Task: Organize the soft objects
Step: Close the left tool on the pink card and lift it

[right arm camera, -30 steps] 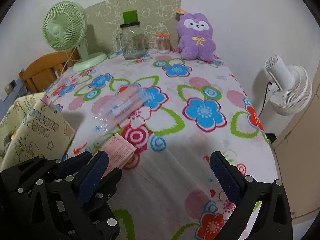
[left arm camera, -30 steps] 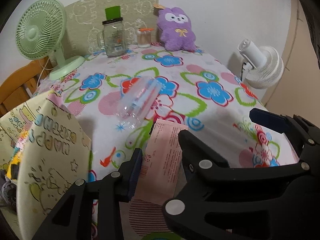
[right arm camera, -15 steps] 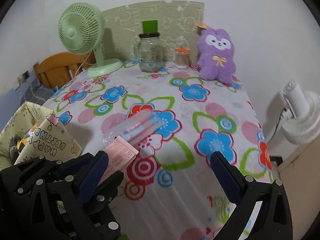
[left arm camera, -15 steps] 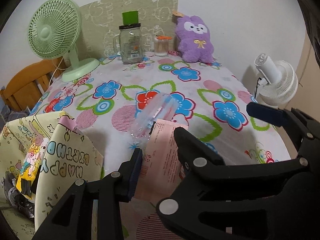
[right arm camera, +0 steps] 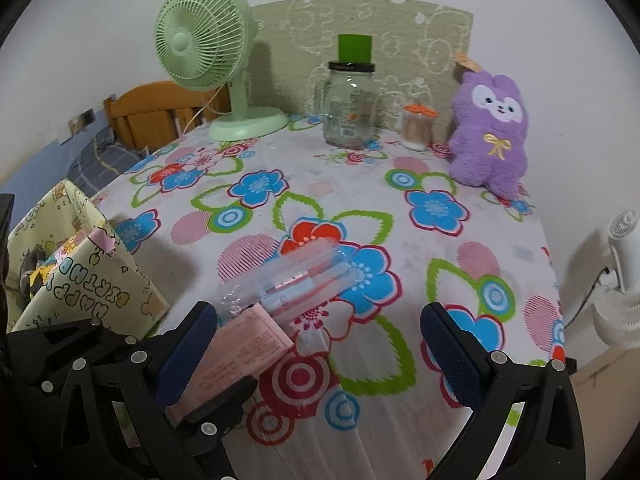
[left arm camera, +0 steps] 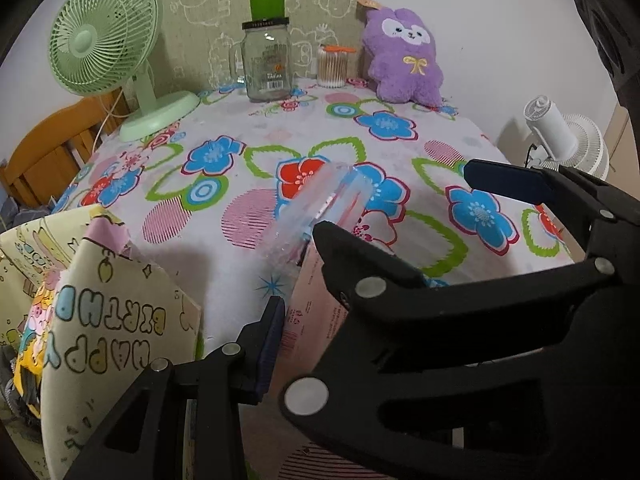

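Jaws of L gripper (left arm camera: 298, 312) clamp pink card end of clear packet (right arm camera: 296, 280), held just above floral tablecloth (right arm camera: 440, 240), near front edge. R gripper (right arm camera: 320, 332) beside it, jaws wide apart, empty. Purple plush (right arm camera: 490, 140) at rear right.

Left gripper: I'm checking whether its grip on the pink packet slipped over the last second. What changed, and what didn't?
No slip shows. The left gripper is shut on the pink packet just as before, jaws no wider. Both views have swung, so the green fan and purple plush sit further right in the frame. The right gripper stays open and empty. The plush, fan, glass jar and gift bag kept their places.
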